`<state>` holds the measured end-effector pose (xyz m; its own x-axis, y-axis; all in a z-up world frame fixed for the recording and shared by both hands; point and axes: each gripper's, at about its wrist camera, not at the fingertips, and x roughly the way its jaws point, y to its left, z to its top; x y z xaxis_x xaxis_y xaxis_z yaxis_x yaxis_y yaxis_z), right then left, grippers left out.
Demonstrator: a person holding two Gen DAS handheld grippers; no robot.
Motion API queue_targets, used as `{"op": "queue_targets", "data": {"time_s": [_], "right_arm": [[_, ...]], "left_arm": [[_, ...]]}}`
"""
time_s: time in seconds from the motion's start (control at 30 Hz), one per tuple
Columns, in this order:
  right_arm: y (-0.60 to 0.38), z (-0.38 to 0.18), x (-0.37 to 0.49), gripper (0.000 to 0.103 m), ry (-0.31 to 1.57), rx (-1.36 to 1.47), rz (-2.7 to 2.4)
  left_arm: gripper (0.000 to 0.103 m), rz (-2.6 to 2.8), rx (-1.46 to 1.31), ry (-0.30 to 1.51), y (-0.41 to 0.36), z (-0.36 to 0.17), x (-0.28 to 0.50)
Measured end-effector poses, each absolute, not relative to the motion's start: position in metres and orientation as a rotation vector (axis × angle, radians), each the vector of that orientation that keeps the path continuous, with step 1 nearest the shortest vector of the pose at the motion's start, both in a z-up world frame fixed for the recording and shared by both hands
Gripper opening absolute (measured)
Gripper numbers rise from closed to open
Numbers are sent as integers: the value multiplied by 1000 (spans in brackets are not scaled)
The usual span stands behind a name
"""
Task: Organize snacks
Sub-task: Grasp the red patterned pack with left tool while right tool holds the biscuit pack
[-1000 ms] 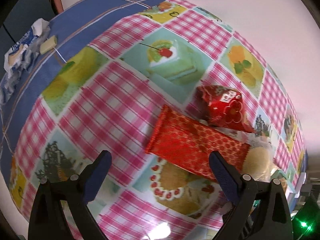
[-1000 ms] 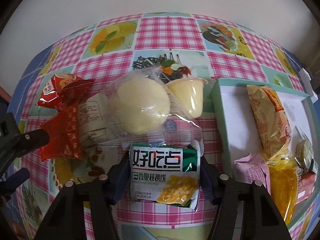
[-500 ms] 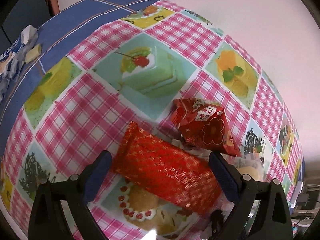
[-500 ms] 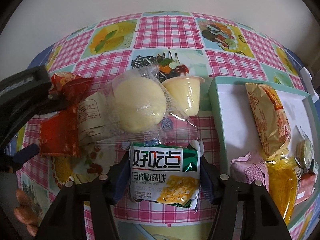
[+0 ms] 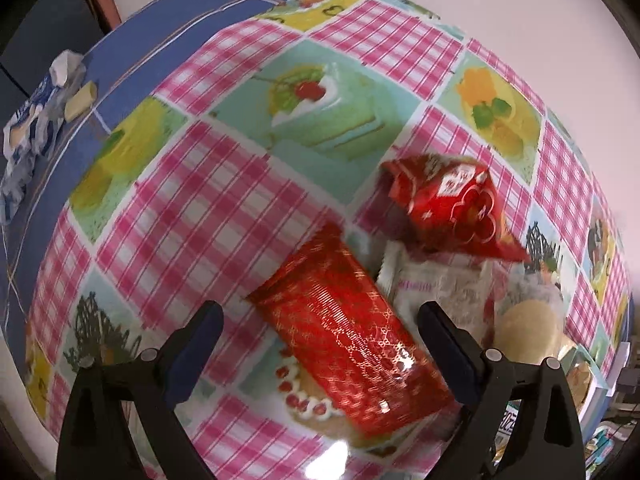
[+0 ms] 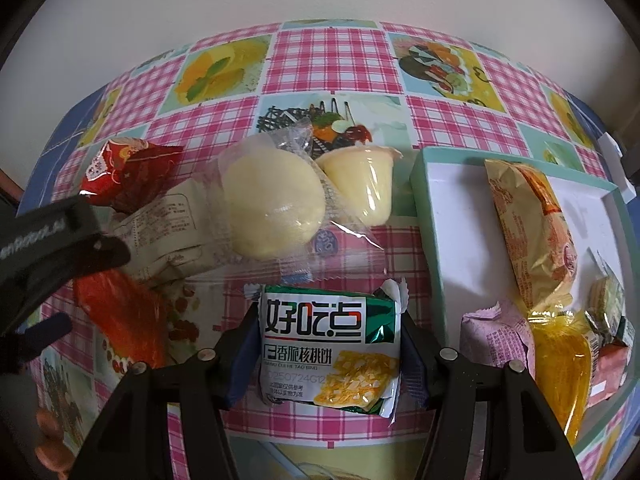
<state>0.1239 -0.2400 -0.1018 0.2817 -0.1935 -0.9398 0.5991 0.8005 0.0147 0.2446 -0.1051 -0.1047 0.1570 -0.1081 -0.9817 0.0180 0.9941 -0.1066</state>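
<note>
The green packet (image 6: pixel 330 344) sits at the near edge of the snack pile, clamped between the right gripper (image 6: pixel 328 350), whose blue pads press its two sides. Just beyond it lies a pale bun (image 6: pixel 272 204) in clear wrap, with a yellow jelly cup (image 6: pixel 366 182) touching the wrap on the right. To the right, a teal-rimmed tray (image 6: pixel 424 216) holds a tan packet (image 6: pixel 528 228), an orange pouch (image 6: pixel 560 364), a pink packet (image 6: pixel 496 336) at its near-left corner and small sweets by its right side. On the left of the pile, the left gripper (image 5: pixel 320 348) hangs over a long red packet (image 5: pixel 348 344), its jaws spread wide on either side of the packet without touching it. A beige packet (image 5: pixel 440 284) lies under the red one's far end, and a small red bag (image 5: pixel 452 204) rests beyond that. Everything sits on a pink-checked cloth (image 5: pixel 192 216) printed with cakes. At the far left, on the blue border, lies a crumpled blue-and-white wrapper (image 5: pixel 28 136). A person's fingertips (image 6: pixel 52 440) show at the near left in the right wrist view.
</note>
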Motion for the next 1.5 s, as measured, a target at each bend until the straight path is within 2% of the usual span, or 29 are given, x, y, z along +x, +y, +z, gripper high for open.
{"op": "queue_targets", "data": {"time_s": [0.5,0.77,0.83,1.07,1.17,1.27,1.3,1.33,1.5], "right_arm": [[-222,-105,109,64,1211,385,-528],[-196,-103,97,64,1214,345,-485],[-190,-104,95,64,1213,334,-477],[-170,-105,85,64,1215,321,-467],[-165,-104,79,62,1211,325,-470],[-162,-104,74,62,1214,320,-458],[-161,-105,71,61,1215,320,-458],[-160,-104,69,61,1216,320,-457],[-160,-102,55,60,1220,323,-453]], "left_arm": [[98,-53,46,1474,-112,-121,242],[98,-105,72,1419,-114,-121,194],[103,-113,75,1418,-112,-124,186],[103,-139,88,1386,-103,-123,167],[97,-142,89,1378,-80,-123,160],[74,-168,98,1358,-67,-111,160],[60,-181,101,1350,-68,-107,159],[51,-188,106,1347,-68,-104,157],[47,-199,119,1346,-69,-98,144]]}}
